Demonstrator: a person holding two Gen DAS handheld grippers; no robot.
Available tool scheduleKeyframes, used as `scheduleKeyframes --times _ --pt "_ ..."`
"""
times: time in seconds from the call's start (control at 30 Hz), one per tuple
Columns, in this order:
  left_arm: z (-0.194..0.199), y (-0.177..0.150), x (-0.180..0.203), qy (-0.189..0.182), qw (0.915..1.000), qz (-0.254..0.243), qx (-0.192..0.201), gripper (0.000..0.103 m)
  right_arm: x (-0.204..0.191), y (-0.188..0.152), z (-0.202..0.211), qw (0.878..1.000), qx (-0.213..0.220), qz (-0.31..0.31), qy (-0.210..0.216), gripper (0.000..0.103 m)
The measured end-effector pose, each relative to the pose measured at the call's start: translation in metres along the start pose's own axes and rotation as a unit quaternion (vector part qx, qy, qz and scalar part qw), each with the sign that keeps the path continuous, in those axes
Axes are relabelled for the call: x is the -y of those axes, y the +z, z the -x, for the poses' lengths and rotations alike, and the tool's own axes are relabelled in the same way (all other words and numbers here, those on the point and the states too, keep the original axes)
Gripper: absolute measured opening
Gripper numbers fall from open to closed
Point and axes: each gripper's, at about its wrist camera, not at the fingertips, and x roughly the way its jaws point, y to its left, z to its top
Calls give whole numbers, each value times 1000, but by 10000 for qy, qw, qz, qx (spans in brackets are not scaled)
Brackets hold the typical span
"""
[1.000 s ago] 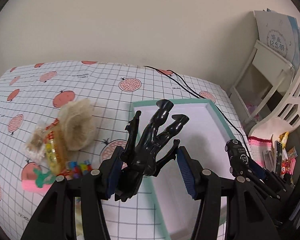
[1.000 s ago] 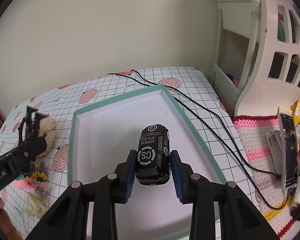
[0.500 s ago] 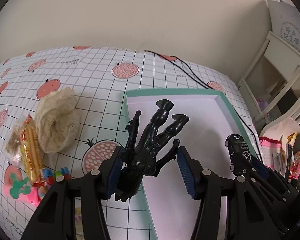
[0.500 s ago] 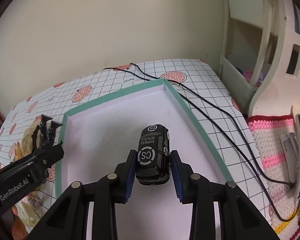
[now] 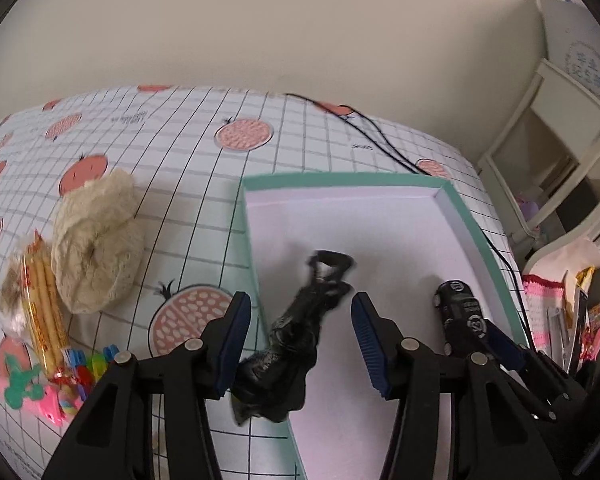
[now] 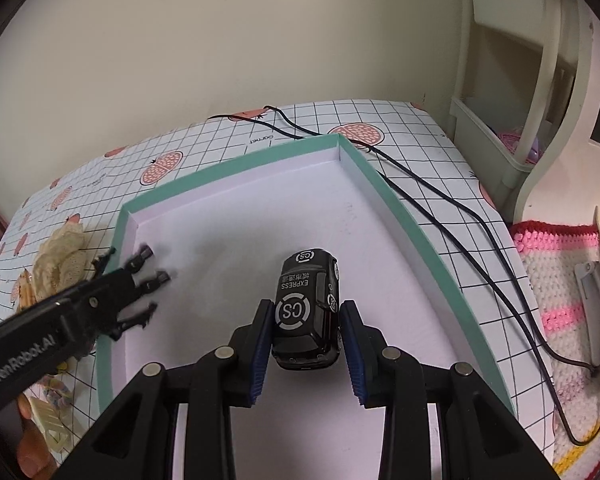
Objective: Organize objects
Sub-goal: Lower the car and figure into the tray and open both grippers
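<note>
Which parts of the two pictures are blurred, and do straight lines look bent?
Left wrist view: the black figure is smeared by motion, while the tray and cloth are sharp; grid lines bow from fisheye. Right wrist view: the toy car is crisp, the figure's legs blurred, tray edges curve.

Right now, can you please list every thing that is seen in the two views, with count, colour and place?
toy figure: 1, black, blurred, between the open left fingers, over the box's left wall
toy car: 1, black, over the box floor
box: 1, teal rim, white inside, on tablecloth
tablecloth: 1, white grid, red fruit
scrunchie: 1, cream, left of box
snack packet: 1, clear, yellow sticks
small toys: several, pink, green, blue
cables: 2, black, right of box
shelf: 1, white, far right
left tool: 1, black, open
right tool: 1, black, gripping car
</note>
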Motion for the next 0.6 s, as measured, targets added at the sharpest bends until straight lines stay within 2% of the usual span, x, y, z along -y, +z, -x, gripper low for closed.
scheduleKeyframes --times 0.13,0.23,0.33,0.5,0.6 --pt "2 0 2 -128 9999 -31 18 54 0 -2 0 10000 -14 10 -3 36" --pt "3 1 -2 -422 9990 158 -20 54 1 -2 -1 10000 -22 -8 15 36" --pt "11 3 -9 -514 9980 351 116 54 2 -3 -1 10000 -28 -1 21 36" --pt "16 5 -16 -434 9984 332 160 54 3 -3 -1 10000 -31 -22 26 36" --pt "13 3 -22 -400 9986 350 6 53 4 -3 -1 10000 -47 -38 30 36"
